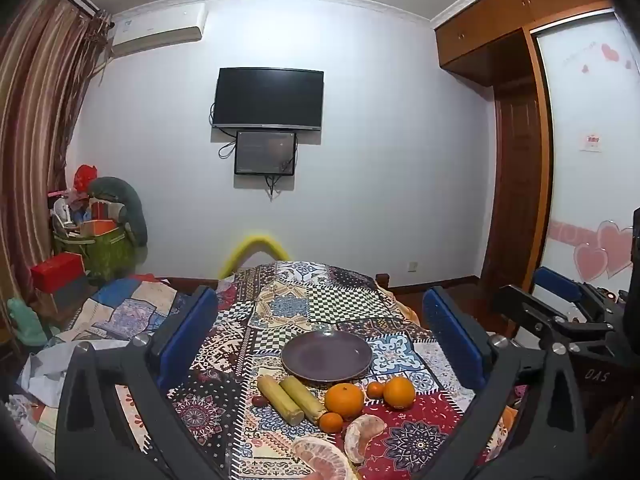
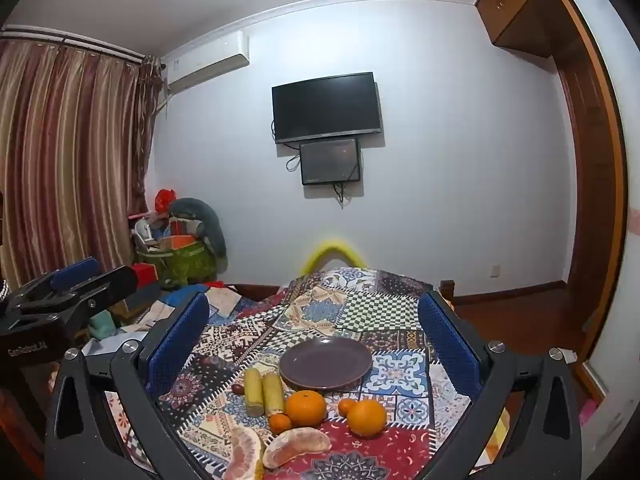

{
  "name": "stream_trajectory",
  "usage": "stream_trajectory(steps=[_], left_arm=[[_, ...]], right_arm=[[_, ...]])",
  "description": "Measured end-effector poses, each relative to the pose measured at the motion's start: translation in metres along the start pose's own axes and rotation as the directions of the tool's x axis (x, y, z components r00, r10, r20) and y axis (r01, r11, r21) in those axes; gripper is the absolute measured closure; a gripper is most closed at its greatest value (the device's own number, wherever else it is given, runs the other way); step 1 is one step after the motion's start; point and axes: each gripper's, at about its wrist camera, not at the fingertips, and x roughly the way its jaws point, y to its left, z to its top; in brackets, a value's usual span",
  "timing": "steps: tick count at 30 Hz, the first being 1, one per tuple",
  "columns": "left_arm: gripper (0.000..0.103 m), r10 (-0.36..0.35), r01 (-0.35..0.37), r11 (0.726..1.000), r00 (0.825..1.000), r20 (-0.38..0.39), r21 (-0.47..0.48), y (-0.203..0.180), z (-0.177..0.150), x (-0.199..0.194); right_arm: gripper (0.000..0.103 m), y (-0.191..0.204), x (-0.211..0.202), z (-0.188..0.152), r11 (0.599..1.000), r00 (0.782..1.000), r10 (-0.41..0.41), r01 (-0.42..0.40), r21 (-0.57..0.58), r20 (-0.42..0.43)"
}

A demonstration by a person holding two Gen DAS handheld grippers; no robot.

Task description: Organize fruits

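Observation:
An empty purple plate (image 1: 327, 355) (image 2: 326, 363) sits on the patterned tablecloth. In front of it lie two yellow-green sugarcane pieces (image 1: 290, 398) (image 2: 262, 393), two large oranges (image 1: 344, 399) (image 1: 399, 391) (image 2: 306, 407) (image 2: 367, 417), two small tangerines (image 1: 331, 421) (image 1: 375, 389), a dark red date (image 1: 260, 400) and two peeled pomelo segments (image 1: 362, 434) (image 1: 322, 458) (image 2: 297, 446) (image 2: 244, 454). My left gripper (image 1: 320, 336) is open and empty above the table. My right gripper (image 2: 314, 340) is open and empty; it also shows in the left wrist view (image 1: 560, 304).
The cloth-covered table (image 1: 280, 308) ends at a far edge by a yellow hoop (image 1: 256, 252). A cluttered pile with a green bag (image 1: 100, 248) stands at the left wall. A wardrobe (image 1: 516, 160) is on the right. A TV (image 1: 268, 98) hangs on the wall.

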Motion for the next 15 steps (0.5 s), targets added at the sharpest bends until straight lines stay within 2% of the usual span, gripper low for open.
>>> stream_trajectory(steps=[15], left_arm=[[0.0, 0.006, -0.006, 1.0, 1.0, -0.012, -0.001, 0.0038, -0.0048, 0.0035]], right_arm=[[0.0, -0.0021, -0.0018, -0.0014, 1.0, 1.0, -0.002, 0.002, 0.0, 0.007]])
